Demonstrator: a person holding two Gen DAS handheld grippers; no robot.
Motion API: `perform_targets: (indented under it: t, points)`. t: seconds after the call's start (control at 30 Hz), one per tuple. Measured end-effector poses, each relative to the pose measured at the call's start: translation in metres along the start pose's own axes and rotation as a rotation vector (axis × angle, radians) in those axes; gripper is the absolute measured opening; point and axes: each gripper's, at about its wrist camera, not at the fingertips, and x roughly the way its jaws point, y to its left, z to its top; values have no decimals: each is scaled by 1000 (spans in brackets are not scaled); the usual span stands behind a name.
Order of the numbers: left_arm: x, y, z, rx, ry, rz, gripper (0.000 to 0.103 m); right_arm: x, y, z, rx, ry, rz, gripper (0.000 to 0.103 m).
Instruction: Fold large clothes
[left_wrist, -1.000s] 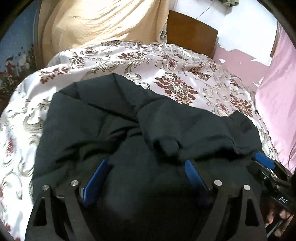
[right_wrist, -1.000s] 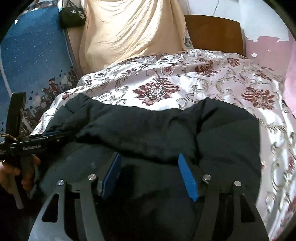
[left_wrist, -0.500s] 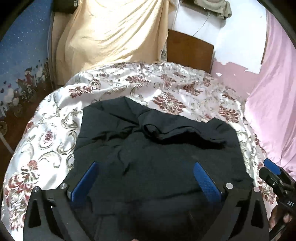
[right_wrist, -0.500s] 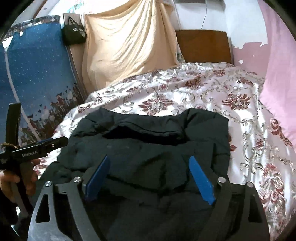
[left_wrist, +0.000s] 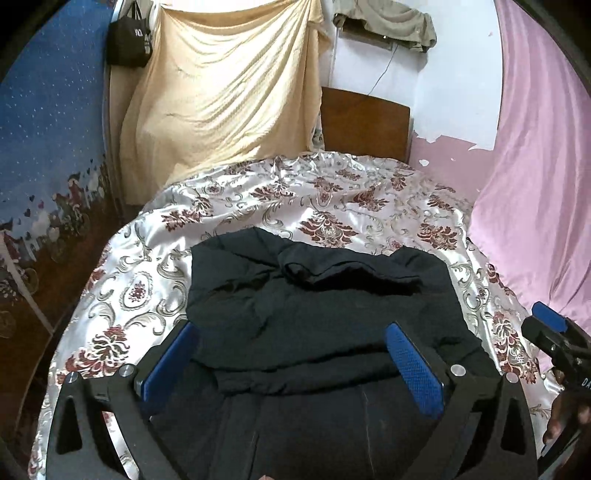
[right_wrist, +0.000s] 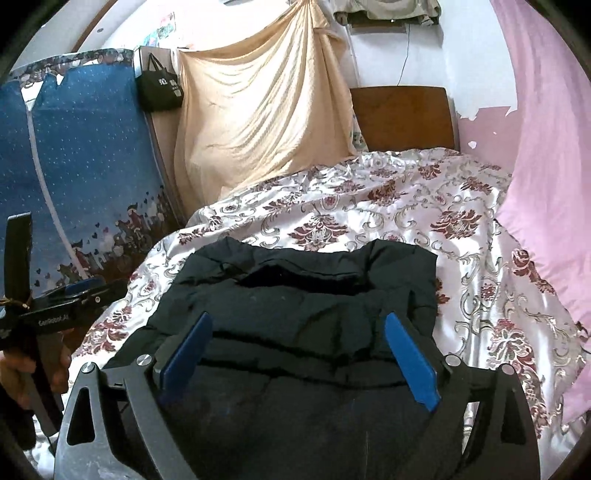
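A dark navy garment (left_wrist: 321, 306) lies folded in a bundle on the floral bedspread (left_wrist: 325, 206); it also shows in the right wrist view (right_wrist: 303, 314). My left gripper (left_wrist: 291, 354) is open and empty, its blue pads wide apart above the garment's near edge. My right gripper (right_wrist: 299, 350) is open and empty too, held above the same near edge. The right gripper shows at the right edge of the left wrist view (left_wrist: 554, 332), and the left gripper shows at the left edge of the right wrist view (right_wrist: 62, 299). The garment's near part is hidden under the gripper frames.
A wooden headboard (left_wrist: 365, 125) and a cream draped cloth (left_wrist: 225, 92) stand at the far end of the bed. A pink curtain (left_wrist: 535, 166) hangs on the right. A blue patterned fabric panel (right_wrist: 81, 170) and a black bag (right_wrist: 159, 88) are on the left.
Both grippers have pulled back and up from the garment, and their pads have spread wider. The garment stays bundled on the bed. More of the room shows.
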Motion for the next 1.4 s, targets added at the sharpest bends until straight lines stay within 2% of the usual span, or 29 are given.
perform_targets:
  t: [0.2,0.27,0.47,0.93,1.4]
  points:
    - [-31,-2,-8,19,-17,7,103,-30,8,-2,0,-24,-6,94]
    - [-43,-2,-12,26,-23,10,103,-41,11,-5,-5,-27,-9,97]
    - [-72,-1,-29,43,-37,18,103,-71,18,-19,-26,-27,-17,98]
    - [-116,4,-103,79,20,55,103,-127,22,-81,-61,41,-50,98]
    - [-160,12,-159,81,64,67,103,-166,32,-130,-77,118,-42,98]
